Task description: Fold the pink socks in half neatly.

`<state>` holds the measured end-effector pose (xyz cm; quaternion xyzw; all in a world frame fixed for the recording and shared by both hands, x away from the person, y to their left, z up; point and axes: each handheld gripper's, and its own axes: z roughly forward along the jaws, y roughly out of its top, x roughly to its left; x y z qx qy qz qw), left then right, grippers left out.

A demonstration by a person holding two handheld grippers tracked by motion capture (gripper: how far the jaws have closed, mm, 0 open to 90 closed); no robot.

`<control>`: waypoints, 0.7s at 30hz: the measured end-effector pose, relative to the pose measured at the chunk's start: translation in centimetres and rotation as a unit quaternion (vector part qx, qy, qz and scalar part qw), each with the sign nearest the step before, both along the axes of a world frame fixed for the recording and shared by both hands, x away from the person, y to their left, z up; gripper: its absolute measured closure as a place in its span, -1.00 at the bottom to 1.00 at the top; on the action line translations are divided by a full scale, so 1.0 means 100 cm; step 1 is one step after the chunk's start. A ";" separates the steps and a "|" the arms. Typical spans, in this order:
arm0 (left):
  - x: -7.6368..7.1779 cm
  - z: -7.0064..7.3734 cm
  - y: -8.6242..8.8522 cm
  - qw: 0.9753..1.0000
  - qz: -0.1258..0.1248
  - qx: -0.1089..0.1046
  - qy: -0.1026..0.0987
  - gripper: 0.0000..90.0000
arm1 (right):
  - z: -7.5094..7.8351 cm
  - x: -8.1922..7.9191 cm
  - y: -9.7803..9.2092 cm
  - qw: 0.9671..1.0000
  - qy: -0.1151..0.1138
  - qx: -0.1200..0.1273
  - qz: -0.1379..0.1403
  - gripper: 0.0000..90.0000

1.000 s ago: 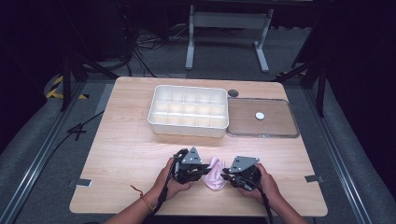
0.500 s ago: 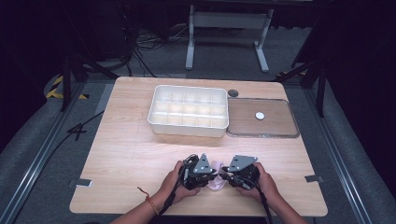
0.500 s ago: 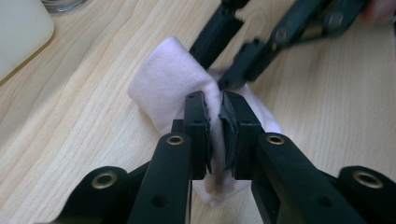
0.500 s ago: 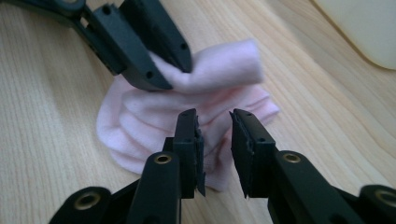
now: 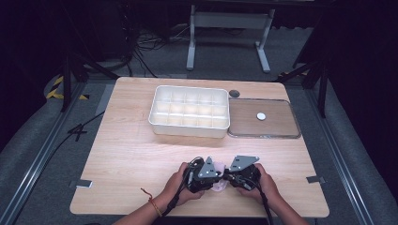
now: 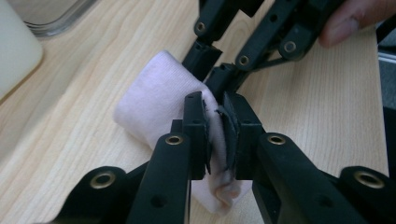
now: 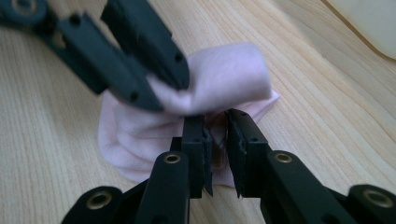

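Folding step: my left tongs (image 6: 215, 135) and right tongs (image 7: 215, 151) both clamped on pink cloth (image 6: 156, 100); next, roll it tighter on the surface (image 5: 126, 154)

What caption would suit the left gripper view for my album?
Left gripper pinches a rolled pale pink cloth on the wooden table, the right gripper meeting it from opposite.

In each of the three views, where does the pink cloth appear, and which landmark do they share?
High view: the pink cloth peeks out low centre, between the two grippers.
Left gripper view: centre, pinched in the jaws.
Right gripper view: centre, its edge in the jaws.
Shared landmark: the wooden table.
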<state>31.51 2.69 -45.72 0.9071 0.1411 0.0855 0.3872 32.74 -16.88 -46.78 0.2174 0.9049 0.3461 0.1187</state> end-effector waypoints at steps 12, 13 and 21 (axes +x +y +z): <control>0.001 -0.005 -0.002 1.000 0.001 0.022 -0.002 0.77 | 0.018 0.003 -0.020 0.999 -0.016 0.042 -0.022 0.65; 0.001 -0.005 -0.002 1.000 0.001 0.022 -0.002 0.77 | 0.018 0.003 -0.020 0.999 -0.016 0.042 -0.022 0.65; 0.000 -0.007 -0.004 1.000 0.003 0.018 -0.001 0.73 | 0.026 0.004 -0.005 0.996 -0.032 0.075 -0.022 0.53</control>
